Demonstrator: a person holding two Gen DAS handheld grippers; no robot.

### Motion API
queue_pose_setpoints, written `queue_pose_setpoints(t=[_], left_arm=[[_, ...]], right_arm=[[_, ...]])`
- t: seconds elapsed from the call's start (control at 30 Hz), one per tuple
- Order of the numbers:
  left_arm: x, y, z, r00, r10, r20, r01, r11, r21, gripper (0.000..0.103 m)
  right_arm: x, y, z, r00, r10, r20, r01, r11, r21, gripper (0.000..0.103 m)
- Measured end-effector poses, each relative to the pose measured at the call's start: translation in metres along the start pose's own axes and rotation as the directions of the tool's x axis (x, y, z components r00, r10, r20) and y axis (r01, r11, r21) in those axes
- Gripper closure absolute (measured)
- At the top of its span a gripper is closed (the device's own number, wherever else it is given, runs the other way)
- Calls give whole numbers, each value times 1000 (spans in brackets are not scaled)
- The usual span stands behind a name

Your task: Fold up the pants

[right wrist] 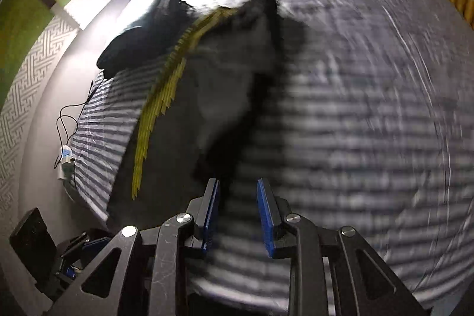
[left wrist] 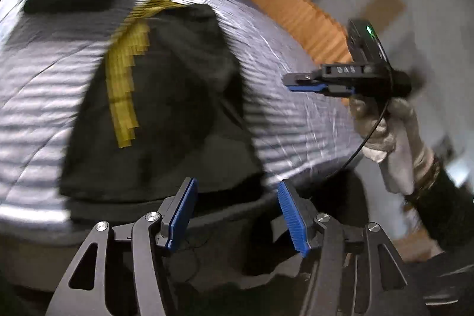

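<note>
Both sets of blue fingers are spread apart holding nothing: left gripper and right gripper hover over the striped bed. The dark pants with a yellow side stripe lie bunched on it. The right gripper's printed number is too blurry to read; a gloved hand holds it level, fingers pointing sideways.

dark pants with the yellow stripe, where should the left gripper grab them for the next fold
Judging from the blurred views, take the dark pants at the near hem edge, coming in low from the bed's near side. That edge lies flat on the striped sheet just ahead of the open left gripper, with the yellow stripe running away lengthwise.
</note>
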State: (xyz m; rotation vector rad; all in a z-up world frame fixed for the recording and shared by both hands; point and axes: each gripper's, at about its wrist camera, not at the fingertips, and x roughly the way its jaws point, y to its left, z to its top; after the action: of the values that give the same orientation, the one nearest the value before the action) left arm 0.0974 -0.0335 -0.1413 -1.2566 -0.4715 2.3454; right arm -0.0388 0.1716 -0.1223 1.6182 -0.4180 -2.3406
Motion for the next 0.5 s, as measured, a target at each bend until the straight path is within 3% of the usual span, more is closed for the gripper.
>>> queue_pose_setpoints(t=[0.13, 0.2, 0.27, 0.3, 0.33, 0.37, 0.5], left_arm=[[41, -26, 9, 996, 56, -70, -49, 994, 96, 42], [63, -34, 12, 991, 69, -114, -54, 990, 130, 36], [81, -34, 9, 982, 112, -155, -87, 983, 160, 40], [89, -34, 8, 974, 133, -184, -102, 980, 172, 49], [91, -32, 6, 968, 153, -197, -118, 977, 180, 76], [94, -29, 7, 960, 185, -210, -146, 972, 184, 91], [66, -25, 21, 975, 133, -177, -115, 988, 106, 95]], right_arm=[[5, -27, -10, 998, 66, -2, -66, 995, 71, 79], [12, -33, -8, 996, 85, 3, -84, 992, 96, 79], [18, -39, -5, 993, 122, 3, -121, 986, 118, 79], [23, -42, 1, 990, 144, 5, -144, 980, 135, 78], [27, -44, 6, 988, 155, 8, -154, 978, 142, 77], [31, -44, 10, 986, 164, 13, -164, 976, 142, 77], [48, -48, 33, 982, 184, 34, -187, 965, 186, 75]])
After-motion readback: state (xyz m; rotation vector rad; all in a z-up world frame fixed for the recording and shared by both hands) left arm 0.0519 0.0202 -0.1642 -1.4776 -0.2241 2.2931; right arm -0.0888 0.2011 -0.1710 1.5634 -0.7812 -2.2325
